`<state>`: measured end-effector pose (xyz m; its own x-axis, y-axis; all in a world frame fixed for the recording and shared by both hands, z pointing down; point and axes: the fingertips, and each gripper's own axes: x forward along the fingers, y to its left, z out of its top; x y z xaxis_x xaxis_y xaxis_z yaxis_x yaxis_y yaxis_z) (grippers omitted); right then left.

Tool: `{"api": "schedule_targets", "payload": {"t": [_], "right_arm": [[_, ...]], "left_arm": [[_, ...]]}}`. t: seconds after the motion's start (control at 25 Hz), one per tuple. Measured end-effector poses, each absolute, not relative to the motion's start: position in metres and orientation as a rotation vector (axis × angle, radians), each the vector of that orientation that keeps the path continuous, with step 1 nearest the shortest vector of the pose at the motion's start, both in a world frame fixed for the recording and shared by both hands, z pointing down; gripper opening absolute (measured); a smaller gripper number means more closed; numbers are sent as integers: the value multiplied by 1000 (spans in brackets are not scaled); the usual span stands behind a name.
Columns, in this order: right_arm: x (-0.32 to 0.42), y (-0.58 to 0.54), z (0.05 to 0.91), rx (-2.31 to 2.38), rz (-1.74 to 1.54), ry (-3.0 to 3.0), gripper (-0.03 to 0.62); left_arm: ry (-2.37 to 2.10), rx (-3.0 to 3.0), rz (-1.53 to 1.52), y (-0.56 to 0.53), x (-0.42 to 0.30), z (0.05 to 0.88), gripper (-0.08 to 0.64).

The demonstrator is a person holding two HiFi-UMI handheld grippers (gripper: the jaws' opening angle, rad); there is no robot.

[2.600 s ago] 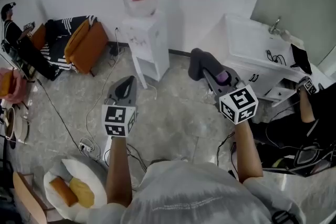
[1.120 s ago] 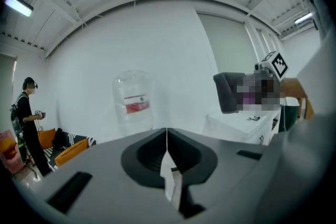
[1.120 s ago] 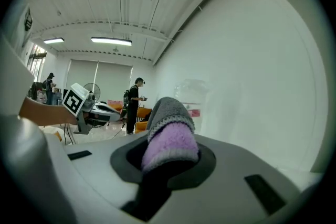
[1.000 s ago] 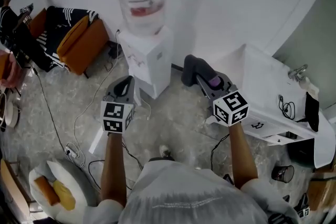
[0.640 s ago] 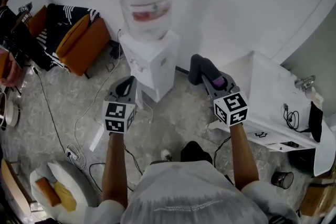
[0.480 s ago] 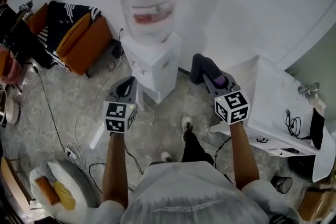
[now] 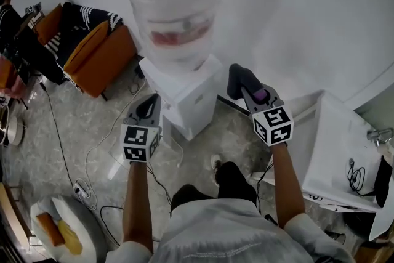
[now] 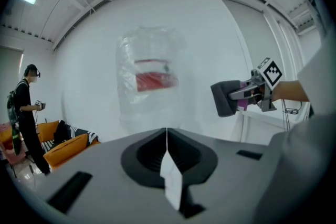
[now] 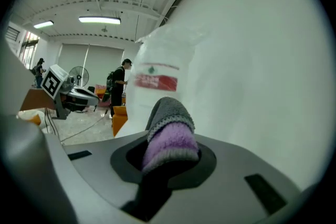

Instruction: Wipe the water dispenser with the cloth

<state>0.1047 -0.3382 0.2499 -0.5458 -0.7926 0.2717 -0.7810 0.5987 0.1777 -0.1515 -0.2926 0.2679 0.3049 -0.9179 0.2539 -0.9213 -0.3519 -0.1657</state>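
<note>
Two grippers face the water dispenser (image 7: 188, 92) just ahead: our right gripper (image 7: 249, 88) pinches the cloth (image 7: 237, 77), our left gripper (image 7: 148, 108) is closed, empty. We should press the cloth flat, wiping evenly.

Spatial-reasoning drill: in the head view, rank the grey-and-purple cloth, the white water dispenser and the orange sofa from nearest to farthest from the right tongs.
1. Grey-and-purple cloth, held in the right tongs.
2. White water dispenser, just left.
3. Orange sofa, far left.
</note>
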Motion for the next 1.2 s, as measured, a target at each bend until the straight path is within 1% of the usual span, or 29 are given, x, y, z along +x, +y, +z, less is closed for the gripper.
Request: {"api": "schedule_targets", "payload": {"t": [0.28,0.4,0.56,0.72,0.96,1.08,1.2], "right_arm": [[116,-416,343,1364,-67,-2502,71],[110,-447,396,1358,-135,-2490,72],[102,-487,445,1388,-236,-2527,72],[100,-506,462,1490,-342,-2597,72],[94,-512,464,1583,-292,-2659,72],[84,-513,465,1566,-245,-2692,72],[66,-510,467,1521,-283,-2665,72]], "left_arm": [[-1850,2507,425,-335,-169,363,17],[-1867,2492,428,-345,-176,416,17],[-1870,2512,337,-351,-176,478,17],[-1902,2602,302,-354,-179,533,18],[-1835,2620,285,-341,-179,604,17],[-1778,2627,301,-328,-173,620,17],[-1755,2658,307,-318,-165,620,17]]}}
